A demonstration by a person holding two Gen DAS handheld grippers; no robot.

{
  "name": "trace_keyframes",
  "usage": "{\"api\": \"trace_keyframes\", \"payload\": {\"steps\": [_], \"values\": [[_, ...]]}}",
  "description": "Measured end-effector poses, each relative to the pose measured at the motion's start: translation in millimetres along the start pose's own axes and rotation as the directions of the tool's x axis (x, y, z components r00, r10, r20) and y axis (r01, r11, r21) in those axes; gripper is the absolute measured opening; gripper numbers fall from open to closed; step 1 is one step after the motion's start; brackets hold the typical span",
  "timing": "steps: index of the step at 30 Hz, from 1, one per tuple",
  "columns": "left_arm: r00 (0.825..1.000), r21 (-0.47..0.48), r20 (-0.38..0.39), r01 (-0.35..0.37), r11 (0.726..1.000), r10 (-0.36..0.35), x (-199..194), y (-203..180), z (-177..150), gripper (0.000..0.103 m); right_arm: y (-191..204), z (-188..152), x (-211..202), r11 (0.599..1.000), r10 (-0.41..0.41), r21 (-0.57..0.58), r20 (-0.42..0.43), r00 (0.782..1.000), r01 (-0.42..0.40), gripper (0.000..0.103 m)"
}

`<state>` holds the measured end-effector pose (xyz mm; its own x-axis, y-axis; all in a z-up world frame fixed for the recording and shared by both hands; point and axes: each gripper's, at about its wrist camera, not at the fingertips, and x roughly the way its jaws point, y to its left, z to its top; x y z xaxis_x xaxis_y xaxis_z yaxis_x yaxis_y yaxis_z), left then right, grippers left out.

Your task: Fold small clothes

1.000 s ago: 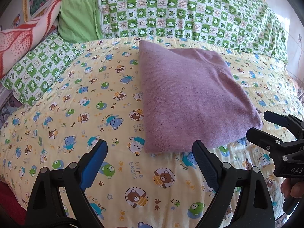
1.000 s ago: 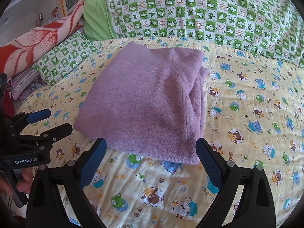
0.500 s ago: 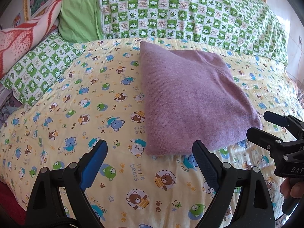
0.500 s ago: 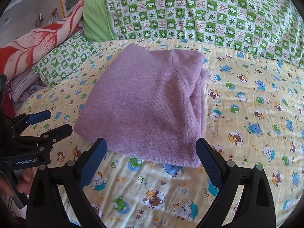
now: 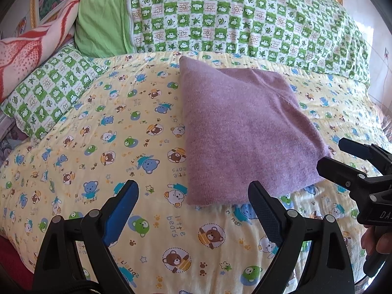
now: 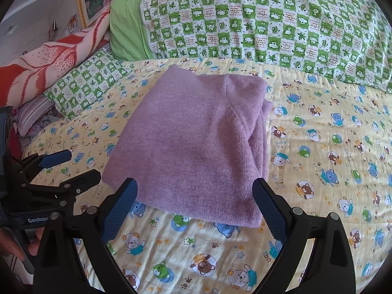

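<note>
Left wrist view: left gripper [image 5: 192,203] fingers spread wide, nothing between them, hovering over the yellow bear-print bedsheet [image 5: 98,147] just short of the near-left corner of the purple knit garment [image 5: 242,132]. Garment is folded into a rough square, lying flat near the middle of the bed, not touched by either tool. Right gripper [image 5: 330,155] enters at the right edge, fingers parted and empty, tips just beside the garment's near-right corner; a hand [image 5: 374,242] grips its handle below. Right wrist view: right gripper [image 6: 194,204] also wide open, holding nothing, its fingers straddling the garment's [image 6: 191,144] near edge from above, apart from the fabric as far as I can tell. Stacked fold layers show along the garment's right side. Left gripper [image 6: 76,166] sits at the left, open, just beside the garment's left corner. Green checked pillow [image 6: 257,19] lies along the head of the bed, a smaller matching pillow [image 6: 83,83] and a red-and-white blanket [image 6: 49,58] at the left.
</note>
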<state>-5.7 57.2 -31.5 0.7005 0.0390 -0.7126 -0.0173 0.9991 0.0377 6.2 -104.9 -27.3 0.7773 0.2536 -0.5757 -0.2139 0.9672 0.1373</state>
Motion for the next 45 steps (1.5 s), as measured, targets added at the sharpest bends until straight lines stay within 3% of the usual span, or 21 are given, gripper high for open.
{"api": "trace_keyframes", "payload": {"steps": [45], "values": [[1.000,-0.027,-0.016,-0.021,0.999,0.020,9.0,-4.5,27.2,0.092,-9.8,13.4,-0.8,1.000,0.005,0.030,0.018,1.000,-0.005,0.095]]}}
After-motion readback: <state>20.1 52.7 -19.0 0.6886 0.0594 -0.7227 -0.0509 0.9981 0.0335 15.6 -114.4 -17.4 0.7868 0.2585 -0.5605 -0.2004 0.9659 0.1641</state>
